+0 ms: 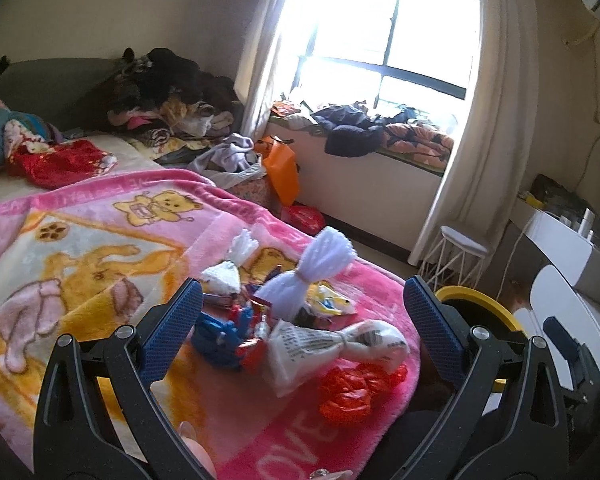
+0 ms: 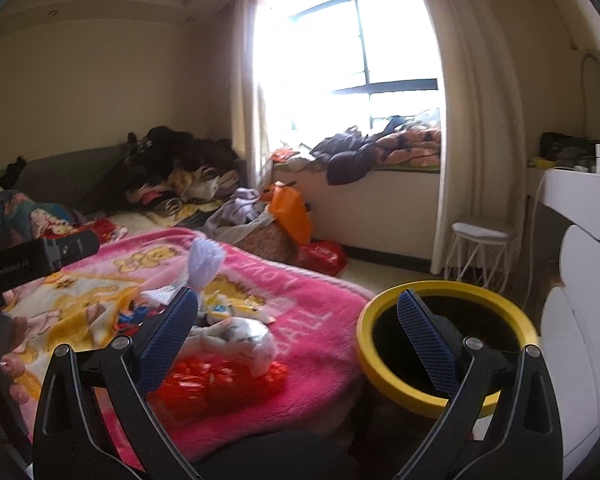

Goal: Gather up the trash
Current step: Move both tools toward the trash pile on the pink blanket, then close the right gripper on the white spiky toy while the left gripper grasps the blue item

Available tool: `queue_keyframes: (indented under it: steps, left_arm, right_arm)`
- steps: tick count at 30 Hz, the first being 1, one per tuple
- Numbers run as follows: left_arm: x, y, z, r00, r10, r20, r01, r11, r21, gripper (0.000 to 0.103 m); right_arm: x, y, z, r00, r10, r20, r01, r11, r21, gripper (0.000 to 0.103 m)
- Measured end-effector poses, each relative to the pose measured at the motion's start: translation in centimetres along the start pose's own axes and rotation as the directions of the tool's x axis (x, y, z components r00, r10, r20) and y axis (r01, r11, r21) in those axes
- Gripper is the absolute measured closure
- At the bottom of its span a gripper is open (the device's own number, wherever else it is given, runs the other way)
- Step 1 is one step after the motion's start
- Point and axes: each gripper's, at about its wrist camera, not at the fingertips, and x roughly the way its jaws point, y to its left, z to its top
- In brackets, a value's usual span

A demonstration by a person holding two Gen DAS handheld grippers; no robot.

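Trash lies in a heap on the pink blanket point(image 1: 100, 240): a red plastic bag point(image 1: 352, 394), a white printed bag point(image 1: 320, 344), a knotted white bag point(image 1: 312, 276), a smaller white bag point(image 1: 228, 268), blue and red wrappers point(image 1: 228, 332) and a yellow wrapper point(image 1: 328, 300). My left gripper point(image 1: 302, 312) is open and empty just above the heap. My right gripper point(image 2: 298, 312) is open and empty, between the bed corner and the yellow-rimmed bin point(image 2: 448, 344). The red bag point(image 2: 204, 384) and white printed bag point(image 2: 240, 340) also show in the right wrist view.
The bin point(image 1: 480, 308) stands on the floor at the bed's corner. A white stool point(image 2: 480, 240) and white furniture point(image 2: 580, 280) are to the right. An orange bag point(image 1: 280, 168), clothes piles point(image 1: 172, 96) and a cluttered window ledge point(image 1: 380, 132) lie beyond.
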Motion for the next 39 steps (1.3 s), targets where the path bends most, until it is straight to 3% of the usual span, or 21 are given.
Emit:
queue_keyframes:
  steps: [13, 20, 27, 32, 36, 39]
  left_arm:
    - [0.8, 5.0, 1.1, 0.997, 0.079, -0.002, -0.079, 0.995, -0.064, 0.011]
    - [2.8, 9.1, 0.3, 0.991, 0.092, -0.094, -0.103, 0.988, -0.116, 0.011]
    - [5.6, 11.6, -1.0, 0.980, 0.077, -0.184, -0.105, 0.983, -0.149, 0.011]
    - [8.0, 12.3, -1.5, 0.973, 0.025, -0.231, -0.067, 0.982, -0.177, 0.011]
    - [9.7, 12.2, -1.7, 0.965, -0.012, -0.261, -0.041, 0.980, -0.196, 0.011]
    - [10.9, 12.1, -2.1, 0.959, -0.021, -0.284, -0.040, 0.977, -0.207, 0.020]
  right_arm:
    - [3.6, 3.4, 1.7, 0.988, 0.140, -0.071, -0.143, 0.989, -0.025, 0.006]
    - [6.2, 4.3, 2.4, 0.977, 0.182, -0.113, -0.187, 0.982, -0.035, 0.006]
    - [10.0, 5.2, 3.8, 0.965, 0.205, -0.161, -0.212, 0.977, -0.031, 0.006]
    - [12.9, 5.6, 4.6, 0.958, 0.202, -0.202, -0.208, 0.978, -0.006, 0.006]
    - [15.6, 5.6, 4.7, 0.939, 0.227, -0.260, -0.225, 0.974, 0.037, 0.006]
    - [17.5, 5.8, 4.7, 0.921, 0.251, -0.299, -0.240, 0.968, 0.075, 0.006]
